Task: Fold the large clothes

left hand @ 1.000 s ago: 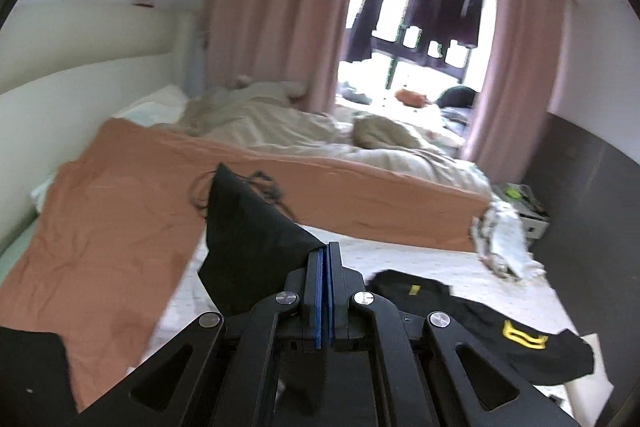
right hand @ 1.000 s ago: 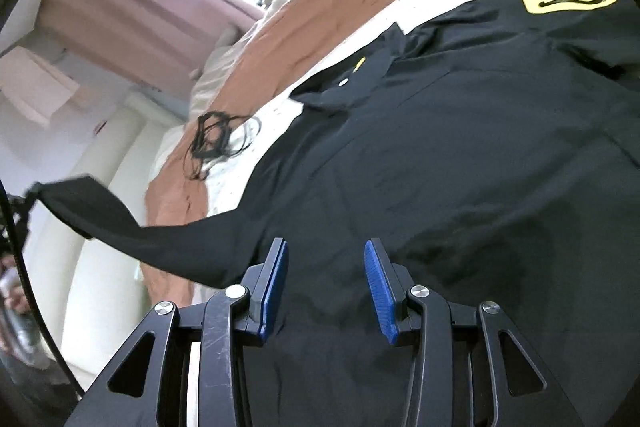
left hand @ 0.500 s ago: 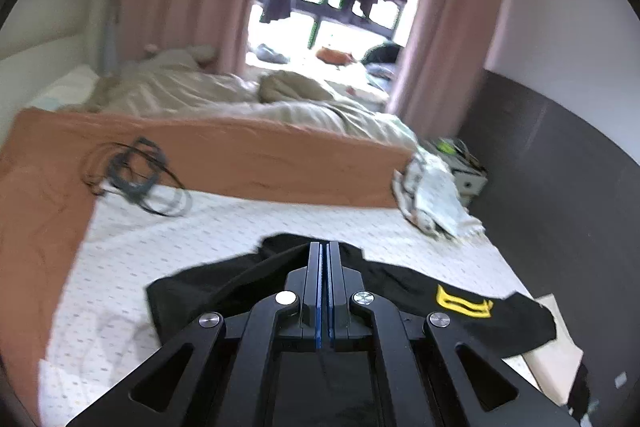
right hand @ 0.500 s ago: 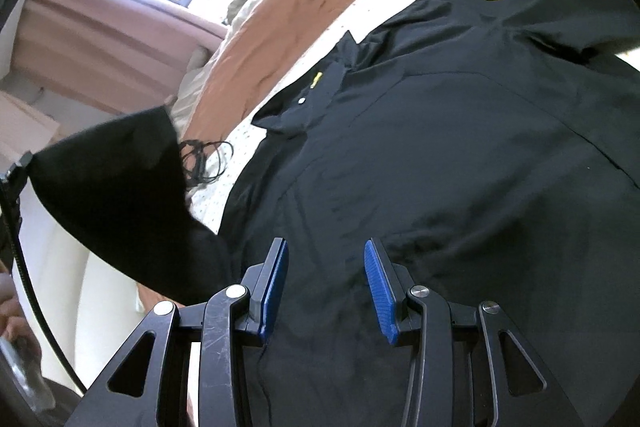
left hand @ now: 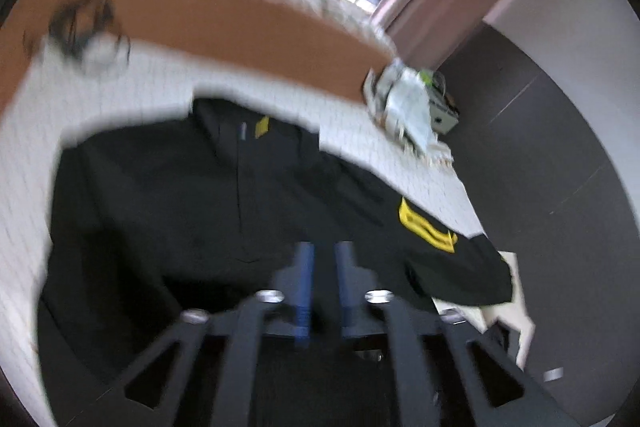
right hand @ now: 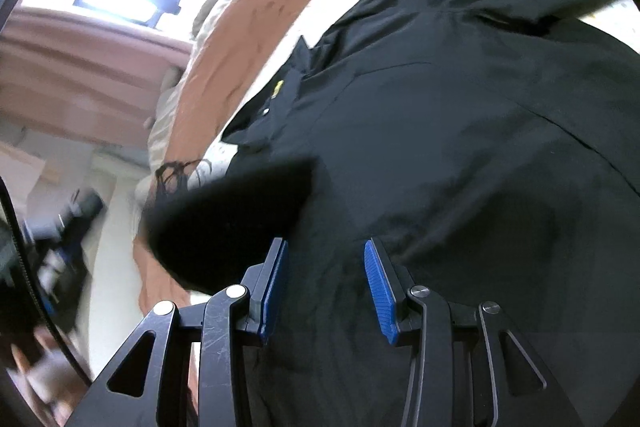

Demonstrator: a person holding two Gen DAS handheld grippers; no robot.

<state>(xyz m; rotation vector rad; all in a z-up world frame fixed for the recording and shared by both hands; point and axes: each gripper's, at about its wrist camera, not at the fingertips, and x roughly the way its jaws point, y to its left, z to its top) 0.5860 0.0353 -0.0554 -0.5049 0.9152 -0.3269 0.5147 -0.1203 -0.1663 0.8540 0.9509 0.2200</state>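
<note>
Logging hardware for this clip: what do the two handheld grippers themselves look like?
Both match. The right gripper has a scuffed black linkage frame with triangular cutouts, silver round pivot screws, and two ribbed blue pads on black finger backings. The left gripper, blurred, shows the same black frame, silver screws and blue pads. No cables or markings are visible on either.

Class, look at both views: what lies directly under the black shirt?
The black shirt lies spread on a white dotted sheet, visible around its edges; a brown blanket lies beyond. Whatever sits beneath the shirt's middle is covered.
</note>
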